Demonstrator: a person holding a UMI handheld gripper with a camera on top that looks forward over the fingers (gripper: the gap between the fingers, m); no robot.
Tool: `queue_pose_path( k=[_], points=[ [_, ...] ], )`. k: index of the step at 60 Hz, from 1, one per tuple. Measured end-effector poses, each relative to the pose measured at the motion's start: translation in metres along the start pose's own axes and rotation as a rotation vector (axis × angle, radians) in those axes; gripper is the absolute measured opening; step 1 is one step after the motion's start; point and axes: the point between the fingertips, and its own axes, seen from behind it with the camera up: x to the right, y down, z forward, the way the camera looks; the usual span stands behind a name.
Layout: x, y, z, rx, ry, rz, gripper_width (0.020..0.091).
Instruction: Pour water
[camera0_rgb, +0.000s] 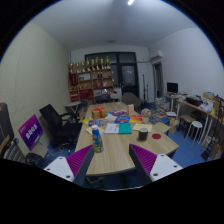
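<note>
A clear plastic bottle (97, 139) with a blue label stands upright on the wooden table (115, 150), just ahead of my left finger. A dark cup (143, 134) sits farther right on the table, beyond my right finger. My gripper (111, 160) hovers over the table's near end, open, with only bare tabletop between the purple pads (79, 160). Nothing is held.
Coloured papers and boxes (118, 124) lie across the far half of the table. A black office chair (57, 122) stands at the left, a purple sign (31, 130) near it. Shelves (92, 80) line the back wall; desks with monitors (190, 105) are at the right.
</note>
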Motion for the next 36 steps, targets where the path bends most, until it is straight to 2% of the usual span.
queue_pose_path(
  k=[10,17,23,36],
  points=[
    [-0.023,0.006,0.023,0.041,-0.045,-0.036,0.0821],
    [-0.034,0.024,0.065,0.041,-0.070,-0.054,0.0823],
    [-0.057,0.044,0.122,0.032,-0.090,-0.078,0.0823],
    [-0.097,0.087,0.289,0.051,-0.093,-0.096,0.0827]
  ],
)
